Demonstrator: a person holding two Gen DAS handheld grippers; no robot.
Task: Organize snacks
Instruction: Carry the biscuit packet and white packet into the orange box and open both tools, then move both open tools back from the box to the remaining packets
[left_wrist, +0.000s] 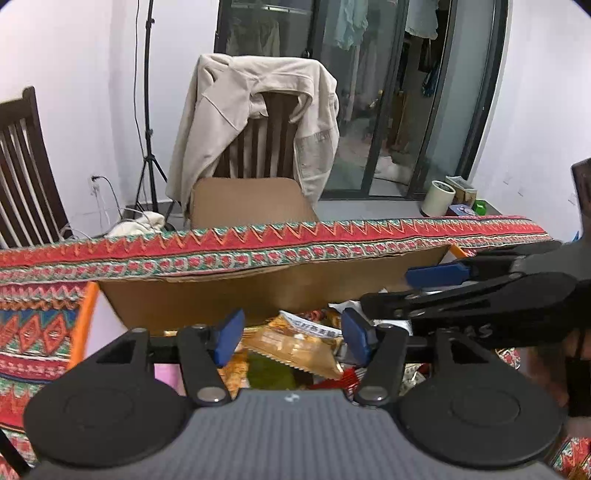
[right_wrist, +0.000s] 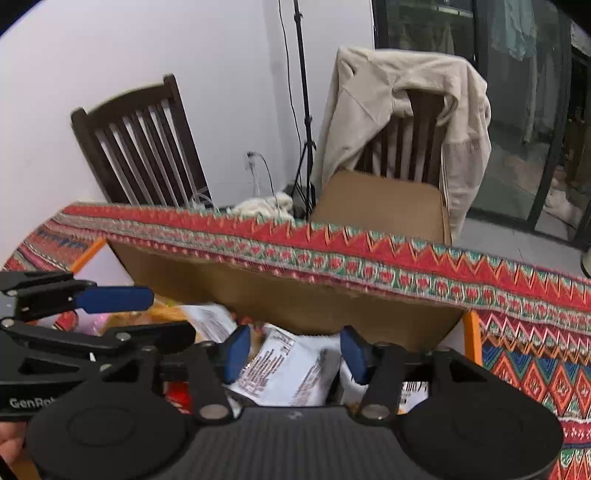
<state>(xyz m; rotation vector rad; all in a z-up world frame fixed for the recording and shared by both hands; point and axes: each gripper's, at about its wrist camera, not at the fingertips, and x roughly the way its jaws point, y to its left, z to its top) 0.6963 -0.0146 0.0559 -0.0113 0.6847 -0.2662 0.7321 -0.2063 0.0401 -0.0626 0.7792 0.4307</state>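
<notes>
Two grippers hang over a cardboard box (left_wrist: 258, 291) full of snack packets on the patterned tablecloth (left_wrist: 258, 240). The left gripper (left_wrist: 291, 338), jaws apart and empty, sits above a gold packet (left_wrist: 295, 347); the right gripper (right_wrist: 293, 352), also apart and empty, above a white packet (right_wrist: 291, 369). Best to lower each straight down, pinch one packet by its edge only, and keep the grippers from crossing.

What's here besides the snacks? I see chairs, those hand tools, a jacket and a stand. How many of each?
Slat-backed chairs: 2
Hand tools, left gripper and right gripper: 2
Jacket: 1
Stand: 1
Total: 6
</notes>
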